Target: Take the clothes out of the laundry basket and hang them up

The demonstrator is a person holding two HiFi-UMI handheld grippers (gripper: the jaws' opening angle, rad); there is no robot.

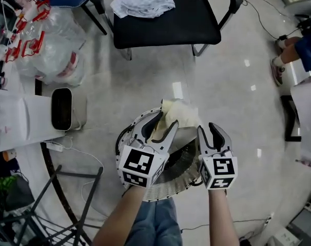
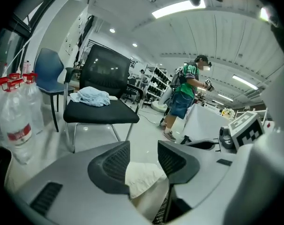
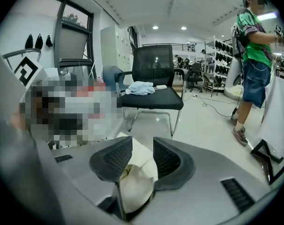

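**Ana:** What are the claws doing?

**Me:** Both are spread wide, with nothing pinched. My left claw (image 1: 167, 118) and right claw (image 1: 207, 126) hang side by side over the basket (image 1: 168, 188), tips tilted down. Each claw's own view shows the cream garment (image 1: 180, 111) through the gap between its jaws, but I judge the pads aren't pressing on it.

**Ana:** Why two claws for one piece?

**Me:** I reckon it's to take it at two spots, so it opens out for hanging instead of coming up as a lump. The wide jaws would straddle a thick fold.

**Ana:** How does the garment lie?

**Me:** It's bunched in the basket, toward the far side. It shows between the left claw's tips, and the right claw is just beside it. One folded corner stands up and points away from me. It's too crumpled to give a long axis, and I can't pick out a collar or sleeve.

**Ana:** And beyond that?

**Me:** A black chair (image 1: 166, 27) stands well apart across the floor, with a pale cloth (image 1: 143, 1) on its seat.
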